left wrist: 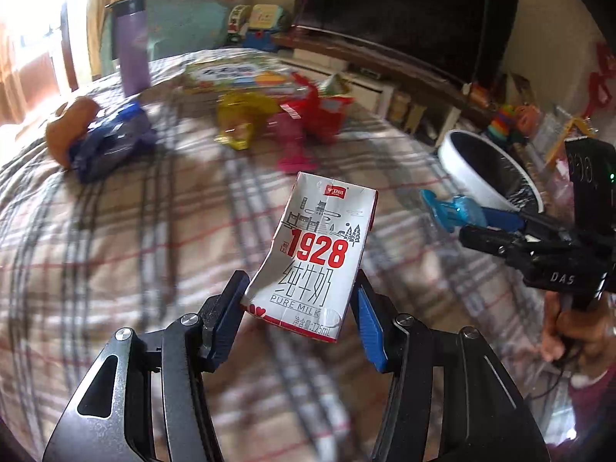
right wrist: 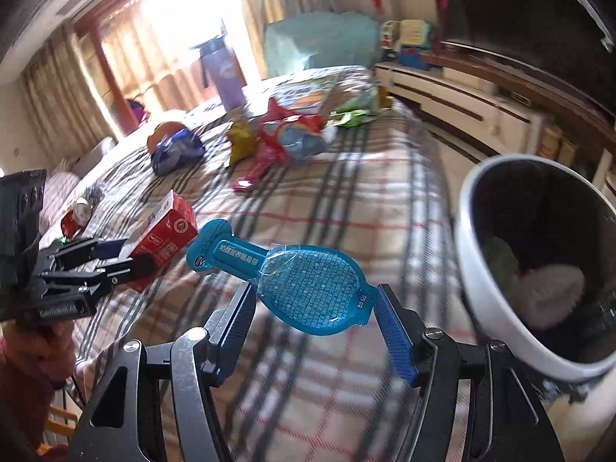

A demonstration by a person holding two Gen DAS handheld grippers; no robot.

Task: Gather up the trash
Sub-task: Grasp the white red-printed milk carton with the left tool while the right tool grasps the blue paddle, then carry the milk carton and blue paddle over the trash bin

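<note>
Left gripper: jaws clamped on the lower sides of a milk carton, which is lifted clear of the bed. Right gripper: jaws clamped across the wide end of a blue packet, likewise held in the air.

Governing relation: the bin stands just right of the right gripper, at the bed's edge, mouth tilted toward the camera. From the left gripper it lies well off to the right, beyond the right gripper. The right hand is judged nearer and better placed to deposit first.

Axes: the carton's long axis runs away from the jaws, leaning slightly right. The packet's long axis runs up and left from the jaws, its narrow neck leading.

Materials: the carton is coated card, printed silver and red, dented along its left edge. The packet is thin translucent plastic, paddle-shaped, with a gridded face. The bin is smooth and white with a dark liner, some pale waste inside.

Outstanding: crumpled wrappers lie farther up the plaid cover.
</note>
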